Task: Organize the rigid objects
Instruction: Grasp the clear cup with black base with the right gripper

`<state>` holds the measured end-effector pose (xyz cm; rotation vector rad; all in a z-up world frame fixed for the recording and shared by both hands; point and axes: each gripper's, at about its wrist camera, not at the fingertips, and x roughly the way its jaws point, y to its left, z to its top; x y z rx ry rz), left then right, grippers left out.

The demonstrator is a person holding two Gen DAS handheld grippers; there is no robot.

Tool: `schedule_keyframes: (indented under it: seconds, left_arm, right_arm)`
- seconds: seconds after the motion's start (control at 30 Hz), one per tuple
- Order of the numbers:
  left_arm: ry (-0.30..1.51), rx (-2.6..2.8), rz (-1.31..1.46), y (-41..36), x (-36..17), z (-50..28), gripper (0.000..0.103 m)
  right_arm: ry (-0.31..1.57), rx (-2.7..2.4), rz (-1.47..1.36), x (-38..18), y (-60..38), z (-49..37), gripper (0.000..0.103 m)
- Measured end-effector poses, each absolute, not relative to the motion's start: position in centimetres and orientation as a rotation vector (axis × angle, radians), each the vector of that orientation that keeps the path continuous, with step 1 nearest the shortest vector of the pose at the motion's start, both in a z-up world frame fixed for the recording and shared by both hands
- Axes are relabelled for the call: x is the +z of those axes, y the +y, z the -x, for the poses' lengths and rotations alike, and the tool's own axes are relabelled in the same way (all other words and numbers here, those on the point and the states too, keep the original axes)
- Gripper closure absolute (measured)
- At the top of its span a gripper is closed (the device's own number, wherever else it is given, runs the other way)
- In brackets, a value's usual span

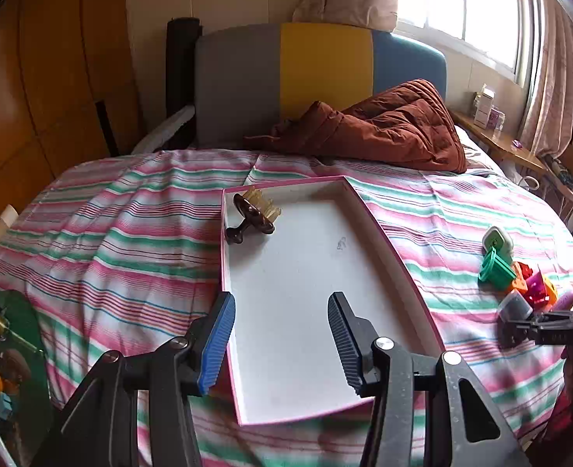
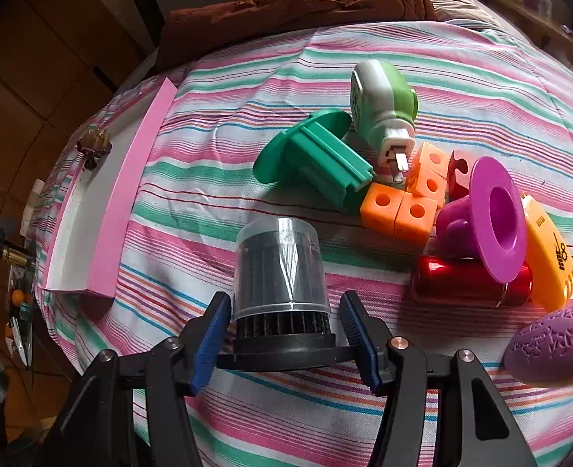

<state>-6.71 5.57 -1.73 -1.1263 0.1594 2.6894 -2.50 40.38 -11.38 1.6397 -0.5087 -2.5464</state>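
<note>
A pink-edged white tray point(image 1: 387, 229) lies on the striped bed; it also shows in the right wrist view point(image 2: 130, 190). A brown hair clip point(image 1: 252, 214) lies in its far left corner. My left gripper point(image 1: 282, 344) is open and empty above the tray's near end. My right gripper point(image 2: 286, 336) has its jaws around a black filter in a clear cover point(image 2: 280, 272), with small gaps on both sides. Beyond lie a green flanged piece point(image 2: 313, 155), a green-white plug-in device point(image 2: 383, 105), orange cubes point(image 2: 407, 198), a purple flanged piece point(image 2: 488, 218), a red can point(image 2: 465, 280), an orange gadget point(image 2: 547, 257) and a purple egg point(image 2: 554, 346).
A rust-brown quilt point(image 1: 391, 128) is bunched at the head of the bed by the grey, yellow and blue headboard point(image 1: 317, 70). A wooden wardrobe point(image 1: 45, 78) stands to the left. A shelf with boxes point(image 1: 492, 120) runs under the window at right.
</note>
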Motion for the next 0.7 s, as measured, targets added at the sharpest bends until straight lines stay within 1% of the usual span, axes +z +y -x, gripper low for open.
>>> schedule_keyframes:
  seconds: [0.23, 0.47, 0.6, 0.7]
  left_arm:
    - [0.195, 2.680, 1.108, 5.5, -1.8, 4.6, 0.053]
    - [0.178, 2.666, 1.119, 4.9, -2.2, 3.8, 0.053]
    - [0.153, 2.661, 1.137, 4.4, -2.5, 3.6, 0.053]
    - [0.139, 2.660, 1.142, 3.9, -2.6, 3.3, 0.053]
  right_arm:
    - [-0.458, -2.560, -1.654, -11.3, 40.2, 2.3, 0.044]
    - [-0.403, -2.603, -1.657, -11.4, 39.3, 2.3, 0.043]
    - [-0.335, -2.644, -1.681, -11.3, 38.3, 2.2, 0.043]
    - [-0.328, -2.655, -1.700, -11.1, 37.8, 1.9, 0.044]
